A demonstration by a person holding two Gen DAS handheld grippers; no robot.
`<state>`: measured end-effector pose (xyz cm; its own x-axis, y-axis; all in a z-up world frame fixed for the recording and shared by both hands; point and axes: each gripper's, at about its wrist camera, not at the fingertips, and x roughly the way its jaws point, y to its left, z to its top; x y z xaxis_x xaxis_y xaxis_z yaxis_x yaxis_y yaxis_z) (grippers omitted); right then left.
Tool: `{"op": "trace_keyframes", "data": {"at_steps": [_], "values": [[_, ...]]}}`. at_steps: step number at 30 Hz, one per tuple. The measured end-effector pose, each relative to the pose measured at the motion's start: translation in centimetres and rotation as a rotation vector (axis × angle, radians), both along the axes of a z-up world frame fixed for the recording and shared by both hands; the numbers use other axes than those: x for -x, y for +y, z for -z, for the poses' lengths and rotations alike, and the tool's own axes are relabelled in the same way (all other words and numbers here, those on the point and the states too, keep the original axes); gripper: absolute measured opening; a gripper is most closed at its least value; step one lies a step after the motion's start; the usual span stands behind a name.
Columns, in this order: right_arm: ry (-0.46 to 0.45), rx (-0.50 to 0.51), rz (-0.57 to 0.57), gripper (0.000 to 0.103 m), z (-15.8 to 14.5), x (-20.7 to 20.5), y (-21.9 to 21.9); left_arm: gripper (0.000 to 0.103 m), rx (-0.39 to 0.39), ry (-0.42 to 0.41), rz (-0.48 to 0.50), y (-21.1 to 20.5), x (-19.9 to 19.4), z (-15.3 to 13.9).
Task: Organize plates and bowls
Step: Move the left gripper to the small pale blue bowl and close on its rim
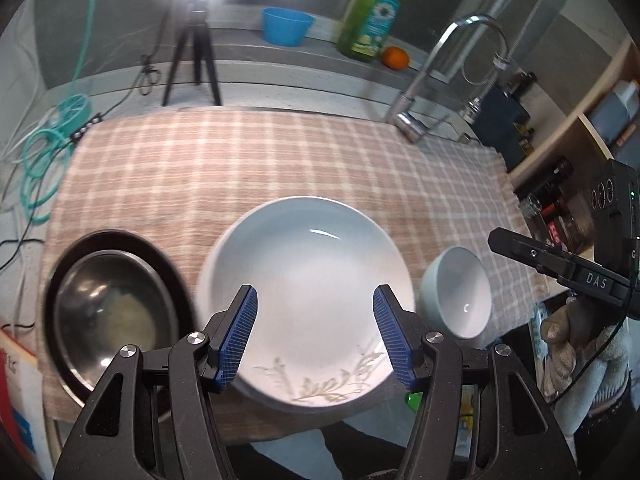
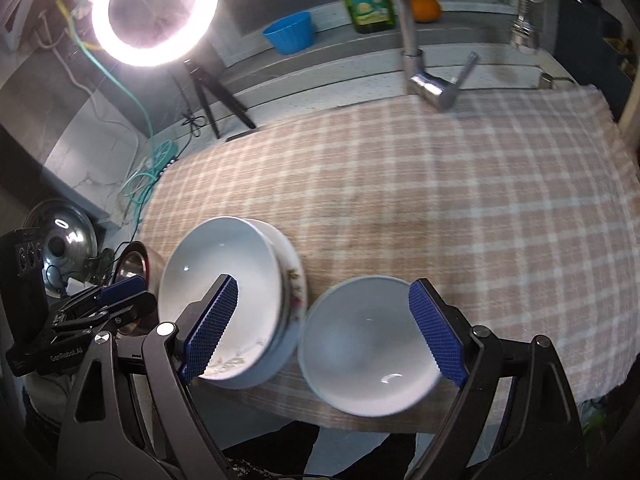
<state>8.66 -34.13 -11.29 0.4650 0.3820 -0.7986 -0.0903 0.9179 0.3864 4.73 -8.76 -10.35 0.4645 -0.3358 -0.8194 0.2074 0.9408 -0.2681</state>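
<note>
A checked cloth (image 1: 280,160) is spread over the bench, and the dishes are grouped along its near edge. A large white bowl (image 1: 306,276) with a leaf pattern is seen at the middle of that edge; in the right wrist view it is shown resting in a plate (image 2: 294,276) with a floral rim. A small white bowl (image 2: 370,344) is placed just to its right, close beside it. To the left, a steel bowl (image 1: 106,312) is nested in a dark dish (image 1: 168,268). The left gripper (image 1: 316,336) is held above the large white bowl with its jaws apart and nothing between them. The right gripper (image 2: 324,328) is held over the small white bowl with its jaws spread wide; the pads are not pressed on the bowl. A tap (image 1: 412,120), a soap bottle (image 1: 372,12), an orange (image 1: 396,58) and a blue tub (image 1: 286,26) are located at the back.
</note>
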Motion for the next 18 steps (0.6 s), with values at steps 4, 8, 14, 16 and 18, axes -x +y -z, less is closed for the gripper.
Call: {"op": "trace_keyframes", "data": {"at_steps": [4, 8, 14, 16, 18], "values": [[0.027, 0.001, 0.036, 0.09, 1.1, 0.6, -2.4, 0.06, 0.005, 0.011, 0.06, -2.6, -0.1, 0.3], [0.041, 0.01, 0.057, 0.09, 1.8, 1.2, -4.3, 0.06, 0.004, 0.025, 0.119, -5.4, -0.3, 0.9], [0.053, -0.002, 0.074, 0.09, 2.7, 2.1, -6.0, 0.06, 0.0, 0.04, 0.198, -8.6, -0.1, 1.7], [0.056, -0.005, 0.075, 0.09, 2.9, 2.3, -6.2, 0.06, 0.005, 0.051, 0.223, -9.6, -0.1, 1.9], [0.061, -0.01, 0.075, 0.09, 3.3, 2.5, -6.4, 0.06, 0.026, 0.068, 0.242, -10.2, -0.2, 2.1]]}}
